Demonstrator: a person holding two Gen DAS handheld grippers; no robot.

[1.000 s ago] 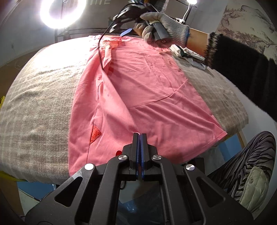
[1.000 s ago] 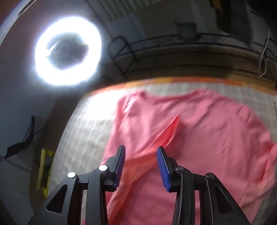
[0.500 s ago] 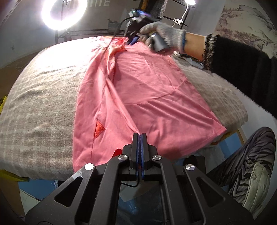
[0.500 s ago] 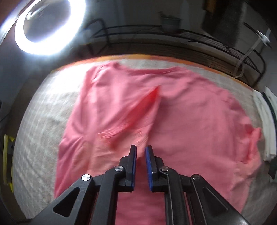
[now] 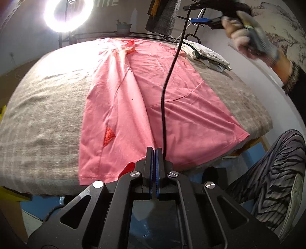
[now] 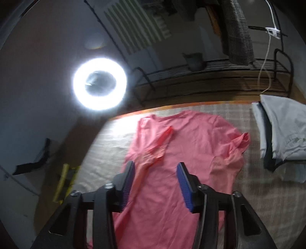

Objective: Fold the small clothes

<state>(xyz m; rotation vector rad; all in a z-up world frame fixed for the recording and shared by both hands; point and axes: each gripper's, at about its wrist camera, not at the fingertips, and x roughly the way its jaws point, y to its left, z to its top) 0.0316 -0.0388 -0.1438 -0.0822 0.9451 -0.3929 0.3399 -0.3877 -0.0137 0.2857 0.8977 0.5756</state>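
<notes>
Pink T-shirt point(image 5: 156, 99) flat on grey blanket point(image 5: 44, 118): hem pinched in L gripper point(image 5: 153, 151); R gripper point(image 6: 155, 172) above shirt, jaws apart.

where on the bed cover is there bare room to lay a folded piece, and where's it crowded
The widest bare patch of the grey bed cover lies on the ring light side of the pink shirt. A narrower strip runs between the shirt's other edge and the cover's edge. The far corner is crowded by a stack of folded clothes.
</notes>
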